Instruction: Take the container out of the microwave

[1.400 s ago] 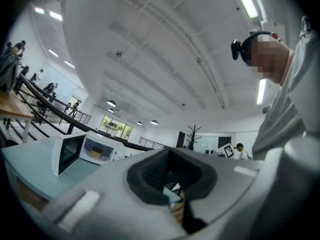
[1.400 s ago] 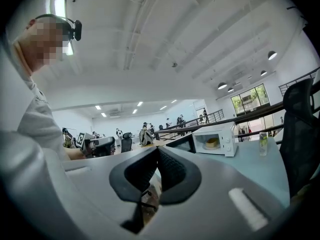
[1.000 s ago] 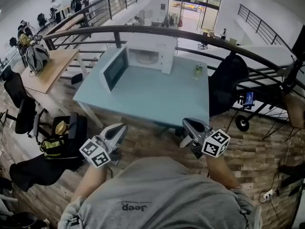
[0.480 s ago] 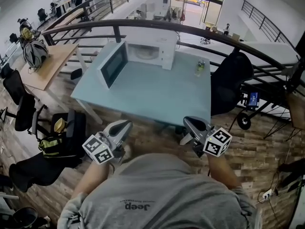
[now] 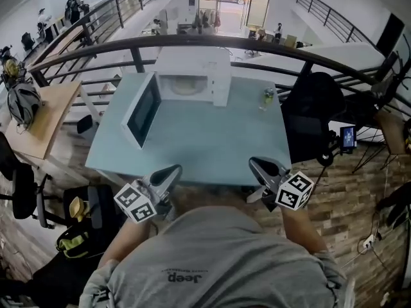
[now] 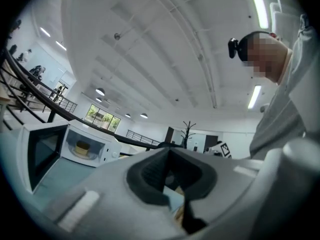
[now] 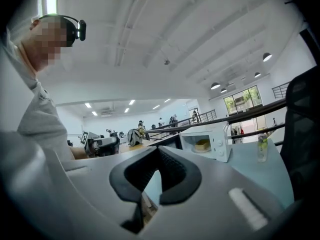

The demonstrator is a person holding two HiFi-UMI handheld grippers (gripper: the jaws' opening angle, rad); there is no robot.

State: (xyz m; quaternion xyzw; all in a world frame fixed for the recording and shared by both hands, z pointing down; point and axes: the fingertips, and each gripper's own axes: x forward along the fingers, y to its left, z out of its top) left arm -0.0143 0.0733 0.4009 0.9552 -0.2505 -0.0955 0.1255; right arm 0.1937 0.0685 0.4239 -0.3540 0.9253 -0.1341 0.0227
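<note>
On the far side of the pale blue table [image 5: 212,140] stands a white microwave [image 5: 192,76], its door [image 5: 142,110] swung open to the left. A yellowish container [image 5: 185,87] sits inside it and also shows in the left gripper view [image 6: 82,147] and the right gripper view [image 7: 202,145]. My left gripper [image 5: 168,174] and right gripper [image 5: 257,165] hover at the table's near edge, well short of the microwave. Both are shut with nothing between their jaws.
A small green-capped bottle [image 5: 268,97] stands on the table right of the microwave. A black office chair [image 5: 308,120] sits at the table's right side. A curved railing [image 5: 212,42] runs behind the table. A wooden desk [image 5: 38,117] and bags lie at the left.
The table and microwave have drawn nearer and moved toward the middle of the head view. Both grippers stay shut in front of the body, now at the table's near edge.
</note>
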